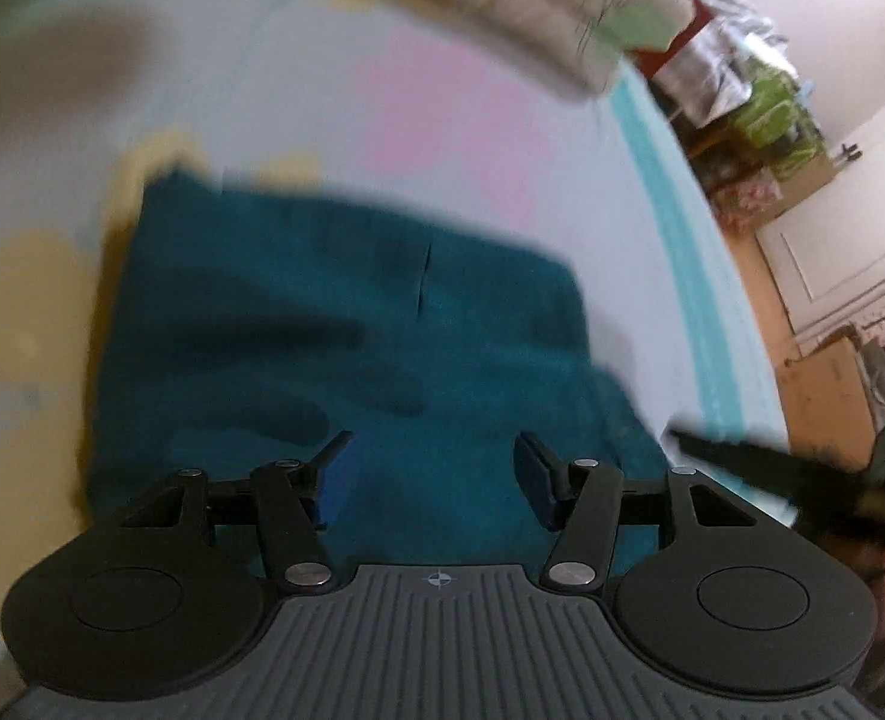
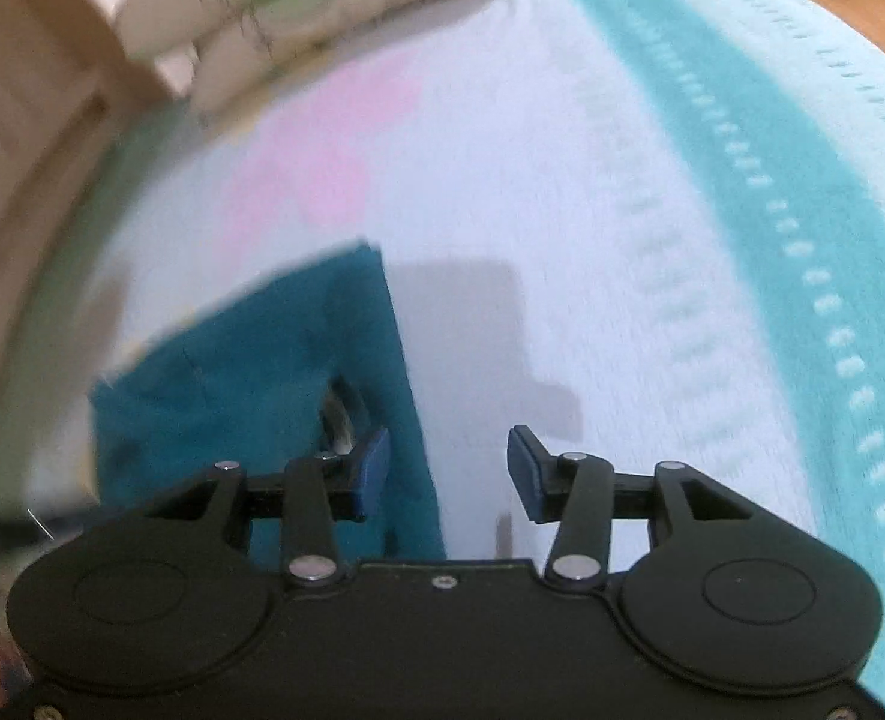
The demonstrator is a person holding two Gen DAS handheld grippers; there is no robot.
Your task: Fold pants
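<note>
The pants (image 1: 334,324) lie on the bed (image 1: 298,78) as a compact teal block, apparently already folded at least once, though blur hides the layers. In the left wrist view the block fills the ground straight ahead of the left gripper (image 1: 433,474), which stands above its near half with jaws spread wide and nothing between them. The block's far edge runs left to right across that view; its right edge falls away toward the near right.

In the right wrist view the pants (image 2: 244,372) sit left of centre. The right gripper (image 2: 448,471) is also spread and empty, straddling the cloth's right edge: its left finger is over teal, its right finger over bare bed. That edge runs near to far, roughly along the gripper's pointing direction.

So the left gripper is squarely over the pants and the right sits at their right border. Any further fold would likely start from that border, with the cloth lying to the right gripper's left.
</note>
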